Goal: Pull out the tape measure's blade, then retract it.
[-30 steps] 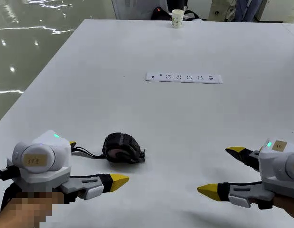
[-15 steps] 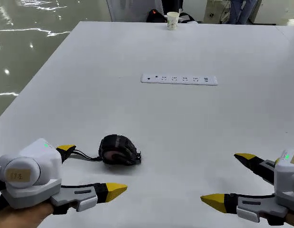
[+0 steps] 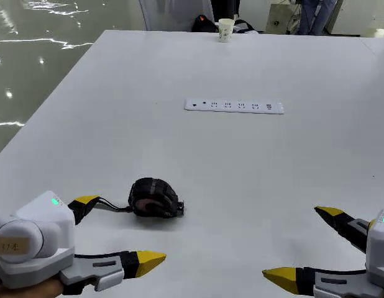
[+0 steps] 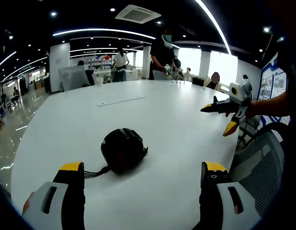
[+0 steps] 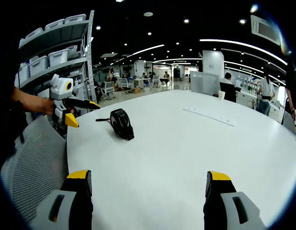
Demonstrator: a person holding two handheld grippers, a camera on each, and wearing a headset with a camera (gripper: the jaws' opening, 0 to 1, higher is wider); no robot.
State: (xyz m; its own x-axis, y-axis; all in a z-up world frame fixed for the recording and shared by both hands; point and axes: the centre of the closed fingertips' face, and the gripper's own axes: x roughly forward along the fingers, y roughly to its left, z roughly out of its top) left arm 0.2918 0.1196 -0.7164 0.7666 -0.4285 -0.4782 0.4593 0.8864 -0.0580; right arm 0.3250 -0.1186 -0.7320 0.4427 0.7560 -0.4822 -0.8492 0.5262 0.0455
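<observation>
A black tape measure (image 3: 156,198) lies on the white table (image 3: 242,155), its blade wound in and a thin black strap trailing to its left. It appears in the left gripper view (image 4: 123,149) and the right gripper view (image 5: 121,123) too. My left gripper (image 3: 117,230) is open at the table's near left, its yellow-tipped fingers (image 3: 145,259) just short of the tape measure. Far to the right, my right gripper (image 3: 307,245) is open with nothing in it. The two grippers see each other: the right one (image 4: 220,117) and the left one (image 5: 81,112).
A white power strip (image 3: 234,106) lies across the table's middle. A paper cup (image 3: 225,29) stands at the far edge. A mesh chair (image 4: 263,167) sits by the table's side. Shelves with bins (image 5: 52,52) and several people stand in the room beyond.
Both grippers have drawn back toward me and lower in the head view. The tape measure has stayed where it was.
</observation>
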